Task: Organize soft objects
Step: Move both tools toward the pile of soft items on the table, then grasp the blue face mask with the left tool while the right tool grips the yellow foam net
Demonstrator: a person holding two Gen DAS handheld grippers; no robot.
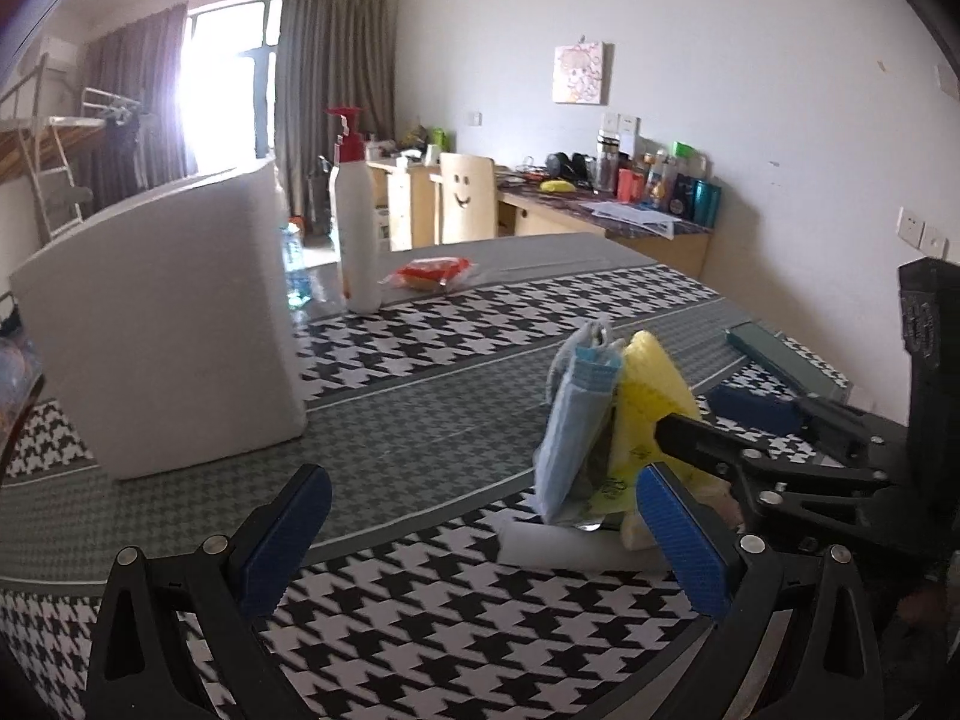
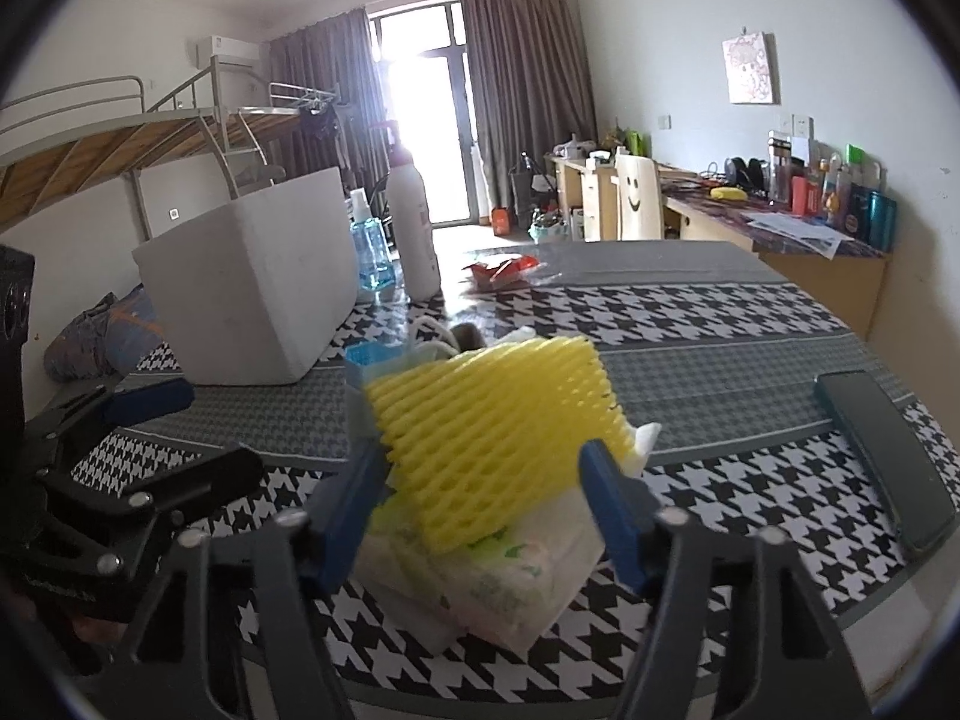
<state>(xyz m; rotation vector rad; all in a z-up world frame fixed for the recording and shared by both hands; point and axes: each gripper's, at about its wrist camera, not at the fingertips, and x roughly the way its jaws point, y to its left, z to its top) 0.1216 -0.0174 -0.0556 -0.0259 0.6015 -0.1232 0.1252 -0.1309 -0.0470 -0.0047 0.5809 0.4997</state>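
Observation:
A yellow foam net lies on a tissue pack on the houndstooth table, with a blue face mask behind it. My right gripper has both blue pads pressed on the net's sides. In the left wrist view the mask and the net stand upright together, and the right gripper comes in from the right. My left gripper is open with nothing between its fingers, the bundle just ahead of its right pad. The left gripper also shows at the right wrist view's left edge.
A white foam box stands at the left, with a white pump bottle and a blue spray bottle behind it. A red packet lies further back. A dark flat case lies at the right.

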